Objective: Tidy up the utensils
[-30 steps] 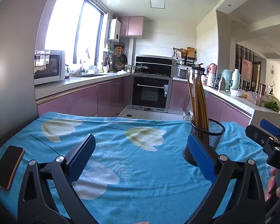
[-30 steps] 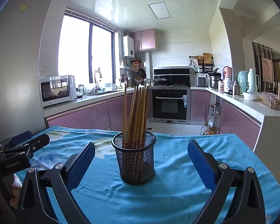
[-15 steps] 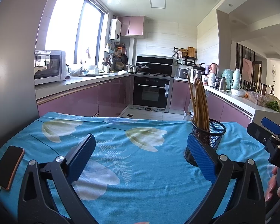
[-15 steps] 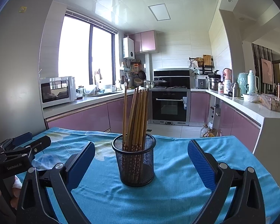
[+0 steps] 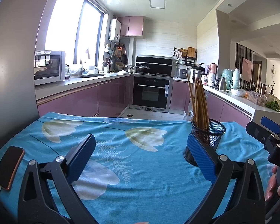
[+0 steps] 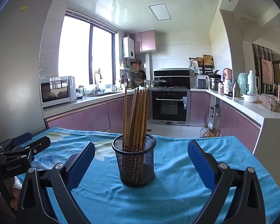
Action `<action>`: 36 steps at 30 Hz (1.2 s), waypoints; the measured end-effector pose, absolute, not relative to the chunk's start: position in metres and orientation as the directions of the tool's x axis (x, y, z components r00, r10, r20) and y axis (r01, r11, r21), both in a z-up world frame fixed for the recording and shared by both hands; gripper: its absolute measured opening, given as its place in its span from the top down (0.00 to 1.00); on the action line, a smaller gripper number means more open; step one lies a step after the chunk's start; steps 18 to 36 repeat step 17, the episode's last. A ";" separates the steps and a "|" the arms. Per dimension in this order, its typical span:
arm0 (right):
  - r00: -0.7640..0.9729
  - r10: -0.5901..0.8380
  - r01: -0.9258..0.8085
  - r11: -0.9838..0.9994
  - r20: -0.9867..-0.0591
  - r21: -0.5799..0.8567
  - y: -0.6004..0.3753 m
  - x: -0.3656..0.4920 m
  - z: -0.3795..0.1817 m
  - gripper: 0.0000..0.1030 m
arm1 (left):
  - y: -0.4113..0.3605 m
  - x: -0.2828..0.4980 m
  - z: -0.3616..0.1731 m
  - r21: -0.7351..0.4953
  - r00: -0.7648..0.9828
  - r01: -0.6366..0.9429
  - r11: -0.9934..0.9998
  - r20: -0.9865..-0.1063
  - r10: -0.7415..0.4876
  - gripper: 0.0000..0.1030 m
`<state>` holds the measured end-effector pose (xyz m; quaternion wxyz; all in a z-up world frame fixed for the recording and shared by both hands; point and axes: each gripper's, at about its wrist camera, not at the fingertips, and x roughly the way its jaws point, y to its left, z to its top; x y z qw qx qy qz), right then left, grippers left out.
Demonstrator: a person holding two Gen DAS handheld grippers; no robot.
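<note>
Kitchen table (image 6: 186, 196) under a blue floral cloth: almost nothing has shifted in 1 second. Both hand-held grippers, left (image 5: 140, 156) and right (image 6: 141, 165), stay spread wide and empty; the brown wooden chopsticks (image 6: 137, 119) remain upright in the black mesh cup (image 6: 135, 165), so organizing looks finished.

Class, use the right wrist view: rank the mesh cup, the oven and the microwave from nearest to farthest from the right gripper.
1. Mesh cup: on the blue cloth, just ahead of the right gripper, between its open fingers.
2. Microwave: on the left counter, beyond the table.
3. Oven: at the far wall, ahead and slightly right.
</note>
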<state>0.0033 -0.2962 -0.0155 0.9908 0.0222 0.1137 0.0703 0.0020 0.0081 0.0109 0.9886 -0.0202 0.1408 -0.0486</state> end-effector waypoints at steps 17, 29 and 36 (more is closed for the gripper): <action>0.896 0.069 -0.062 0.998 -0.439 0.030 -0.332 0.038 -0.038 0.07 | 0.015 0.018 0.002 -0.069 0.920 0.074 0.995 -0.380 -0.095 0.06; 0.896 0.069 -0.062 0.998 -0.439 0.030 -0.332 0.038 -0.038 0.07 | 0.015 0.018 0.002 -0.069 0.920 0.074 0.995 -0.380 -0.095 0.06; 0.896 0.069 -0.062 0.998 -0.439 0.030 -0.332 0.038 -0.038 0.07 | 0.015 0.018 0.002 -0.069 0.920 0.074 0.995 -0.380 -0.095 0.06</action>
